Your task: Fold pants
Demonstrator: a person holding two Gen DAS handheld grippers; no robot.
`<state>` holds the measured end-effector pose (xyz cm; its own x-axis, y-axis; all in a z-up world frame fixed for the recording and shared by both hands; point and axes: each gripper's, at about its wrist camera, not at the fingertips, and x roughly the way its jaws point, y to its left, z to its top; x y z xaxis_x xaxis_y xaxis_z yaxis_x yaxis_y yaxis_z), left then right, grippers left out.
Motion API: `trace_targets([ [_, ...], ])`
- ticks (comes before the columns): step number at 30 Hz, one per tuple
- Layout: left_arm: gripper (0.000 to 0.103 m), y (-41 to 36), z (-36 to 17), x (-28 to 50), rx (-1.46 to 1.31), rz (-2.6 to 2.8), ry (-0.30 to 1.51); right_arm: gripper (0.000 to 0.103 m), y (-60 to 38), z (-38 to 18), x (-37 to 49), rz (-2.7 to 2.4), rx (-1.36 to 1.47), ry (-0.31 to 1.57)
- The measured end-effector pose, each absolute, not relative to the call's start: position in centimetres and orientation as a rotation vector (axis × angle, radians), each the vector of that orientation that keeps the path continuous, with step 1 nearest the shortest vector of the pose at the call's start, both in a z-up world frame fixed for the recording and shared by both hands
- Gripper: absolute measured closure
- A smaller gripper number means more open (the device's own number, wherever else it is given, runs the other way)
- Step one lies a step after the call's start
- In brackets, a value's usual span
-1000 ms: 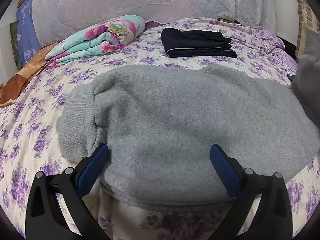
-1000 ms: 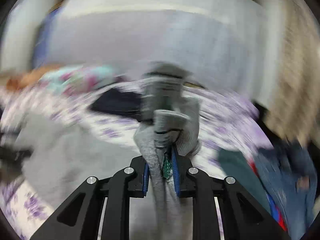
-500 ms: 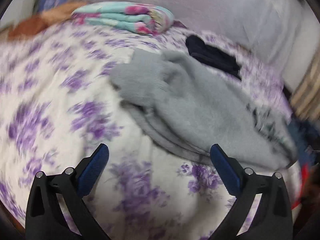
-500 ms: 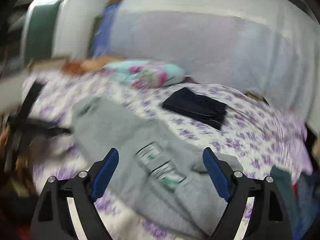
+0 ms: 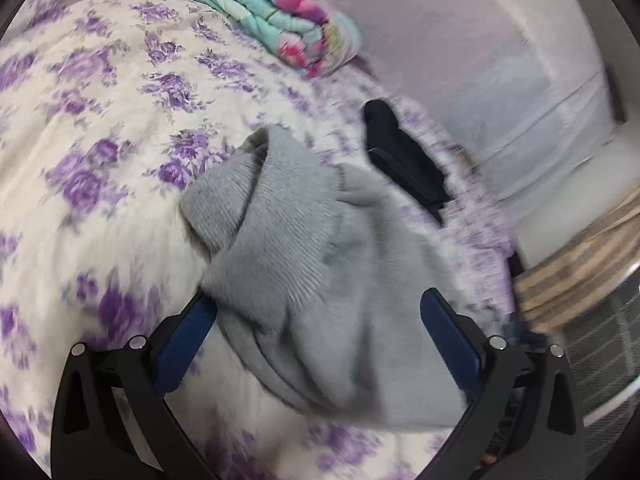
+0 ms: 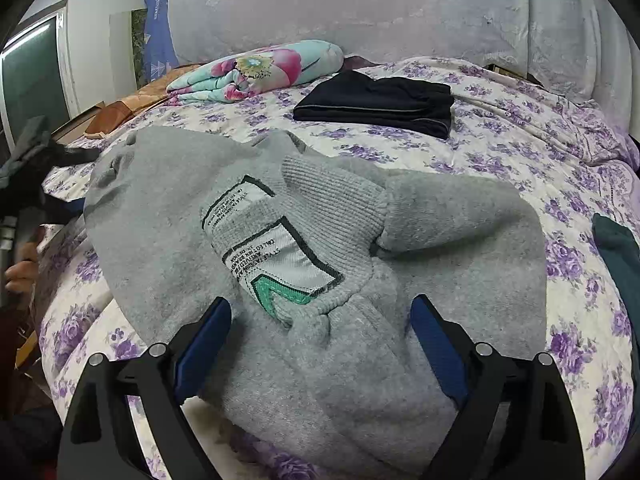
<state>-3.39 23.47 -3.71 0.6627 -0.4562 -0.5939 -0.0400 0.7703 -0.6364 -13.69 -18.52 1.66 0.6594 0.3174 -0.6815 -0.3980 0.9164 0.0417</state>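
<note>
The grey fleece pants [image 6: 320, 280] lie bunched on my bed, on the purple-flowered sheet [image 6: 520, 148]. A ribbed cuff or waistband is folded back on top, exposing a white sewn-in label [image 6: 276, 260] with a green chevron. From the left wrist view, the same pants [image 5: 320, 280] show two ribbed ends turned toward the camera.

My right gripper [image 6: 320, 336] has just been opening. Its jaws now stand wide, one on each side of the label fold, with the fleece between them. The blue pads [image 6: 204, 340] do not press on the cloth; nothing is held.

My left gripper [image 5: 320, 336] is likewise spread wide over the ribbed end. Whether its left pad touches the fabric, I cannot tell; that view is blurred.

Farther back on the sheet, well apart from the grey pants, lies a folded dark garment [image 6: 376, 104]. Beside it is a folded floral blanket [image 6: 256, 70]. A dark teal cloth [image 6: 616, 248] lies at the right edge. No containers are in either view.
</note>
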Motion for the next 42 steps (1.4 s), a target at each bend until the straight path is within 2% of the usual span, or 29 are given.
trace_targets([
  [5,0.004,23.6,-3.6,-2.3,-0.695,-0.231,0.845,0.010,-18.8,1.5,-15.1,0.420,-0.083,0.742],
  [8,0.005,24.3,-3.1,-2.7,-0.794,-0.304,0.759,0.011,-19.6,2.0,-15.5,0.395,-0.049,0.703],
  [9,0.011,24.1,-2.6,-3.0,-0.782,-0.321,0.730,0.011,-20.2,2.4,-15.8,0.381,-0.029,0.677],
  [10,0.025,23.8,-2.2,-3.4,-0.754,-0.317,0.712,0.011,-21.0,3.1,-16.3,0.359,0.001,0.635],
  [12,0.046,22.1,-0.5,-3.9,-0.576,-0.264,0.673,0.011,-22.0,4.0,-16.8,0.294,0.019,0.580],
  [13,0.048,21.6,-0.1,-4.0,-0.527,-0.254,0.664,0.011,-22.3,4.1,-16.7,0.243,0.005,0.572],
  [15,0.046,20.5,0.1,-3.7,-0.430,-0.238,0.682,0.010,-22.4,3.1,-15.7,0.211,-0.021,0.636],
  [17,0.022,21.0,-1.5,-3.0,-0.480,-0.220,0.743,0.010,-22.9,1.8,-14.5,0.242,0.023,0.714],
  [18,0.005,21.5,-2.4,-2.9,-0.537,-0.216,0.758,0.010,-23.3,2.0,-14.6,0.254,0.049,0.705],
  [20,0.005,22.8,-4.2,-3.3,-0.665,-0.196,0.744,0.010,-23.7,1.9,-14.6,0.267,0.072,0.702],
  [23,0.005,22.9,-4.0,-3.0,-0.718,-0.233,0.705,0.010,-23.7,1.8,-14.6,0.265,0.067,0.702],
  [24,0.018,23.2,-3.9,-2.9,-0.765,-0.253,0.687,0.010,-23.8,1.8,-14.6,0.265,0.066,0.702],
  [25,0.050,23.4,-3.8,-2.7,-0.796,-0.270,0.679,0.010,-23.8,1.8,-14.6,0.267,0.070,0.701],
  [26,0.063,23.7,-3.4,-2.7,-0.818,-0.280,0.671,0.010,-23.8,1.8,-14.6,0.268,0.073,0.701],
  [27,0.067,23.7,-2.9,-2.9,-0.804,-0.280,0.659,0.010,-23.7,1.7,-14.6,0.269,0.075,0.702],
  [34,0.072,17.2,4.7,-6.8,-0.418,-0.266,0.517,0.010,-24.0,2.6,-15.4,0.272,0.078,0.670],
  [38,0.072,8.6,10.8,-12.1,-0.097,-0.382,0.378,0.010,-27.7,5.3,-17.7,0.147,0.060,0.526],
  [42,0.070,-2.1,12.3,-15.2,0.124,-0.556,0.343,0.010,-33.5,5.2,-18.3,0.035,0.195,0.526],
])
